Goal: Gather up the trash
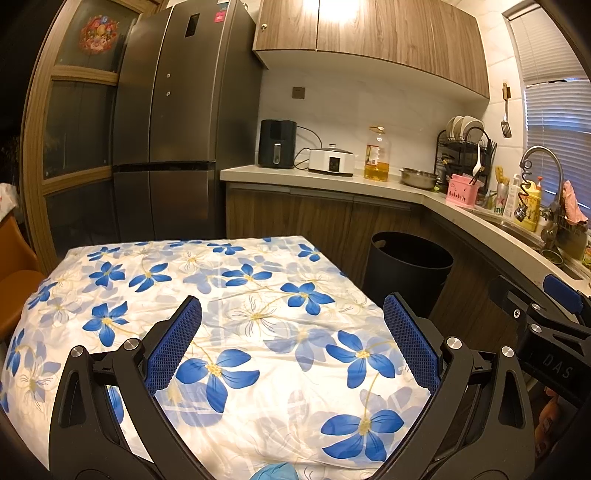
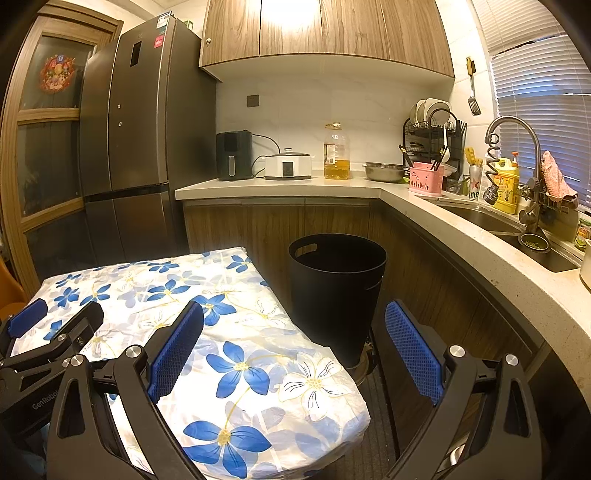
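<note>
A table under a cloth [image 1: 236, 295] printed with blue flowers lies straight ahead of the tongs. Beyond its far edge stands a tall steel fridge [image 1: 177, 122], with a wooden glass-fronted cabinet [image 1: 74, 110] to the left of it. To the right of the fridge a pale counter [image 2: 280, 188] runs along the white wall and bends round toward the right, over dark wooden cupboard doors [image 2: 273, 225]. Wooden wall cupboards [image 2: 325, 29] hang above, catching a bright glare of warm light. On the far right a window with slatted blinds [image 2: 535, 96] sits behind the sink [image 2: 480, 218] and its curved tap [image 2: 517, 129]. The floor [image 2: 373, 406] is dark.
</note>
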A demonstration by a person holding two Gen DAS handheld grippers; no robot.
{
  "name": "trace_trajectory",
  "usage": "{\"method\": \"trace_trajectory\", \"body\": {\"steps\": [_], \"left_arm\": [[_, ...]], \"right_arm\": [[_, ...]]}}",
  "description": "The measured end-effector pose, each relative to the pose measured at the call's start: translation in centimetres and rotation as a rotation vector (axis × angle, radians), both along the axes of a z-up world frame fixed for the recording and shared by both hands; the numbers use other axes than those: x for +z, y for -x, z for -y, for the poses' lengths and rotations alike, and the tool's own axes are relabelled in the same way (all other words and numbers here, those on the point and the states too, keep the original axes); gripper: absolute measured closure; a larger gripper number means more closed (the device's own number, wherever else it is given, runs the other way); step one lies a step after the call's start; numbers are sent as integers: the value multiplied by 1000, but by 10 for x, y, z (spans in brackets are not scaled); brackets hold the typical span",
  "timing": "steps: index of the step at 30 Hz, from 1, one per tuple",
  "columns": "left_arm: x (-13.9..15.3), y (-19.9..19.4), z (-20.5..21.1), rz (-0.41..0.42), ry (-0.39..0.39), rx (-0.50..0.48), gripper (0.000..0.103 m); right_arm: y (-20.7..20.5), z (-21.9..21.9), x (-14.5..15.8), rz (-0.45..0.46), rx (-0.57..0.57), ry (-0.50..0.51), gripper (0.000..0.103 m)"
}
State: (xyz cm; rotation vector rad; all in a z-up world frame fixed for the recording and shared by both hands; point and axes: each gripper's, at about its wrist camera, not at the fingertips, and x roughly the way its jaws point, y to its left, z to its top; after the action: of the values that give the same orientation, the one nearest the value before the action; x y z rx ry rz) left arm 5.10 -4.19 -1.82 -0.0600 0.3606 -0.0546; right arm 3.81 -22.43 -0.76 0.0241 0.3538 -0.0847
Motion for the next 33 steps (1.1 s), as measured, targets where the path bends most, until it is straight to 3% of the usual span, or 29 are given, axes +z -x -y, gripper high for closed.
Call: {"method": "trace_trajectory", "body": {"steps": [33], "left_arm": [[2,1,3,4,-4,-6,6]], "right_arm": [[4,4,0,8,-13,-12,8]]}}
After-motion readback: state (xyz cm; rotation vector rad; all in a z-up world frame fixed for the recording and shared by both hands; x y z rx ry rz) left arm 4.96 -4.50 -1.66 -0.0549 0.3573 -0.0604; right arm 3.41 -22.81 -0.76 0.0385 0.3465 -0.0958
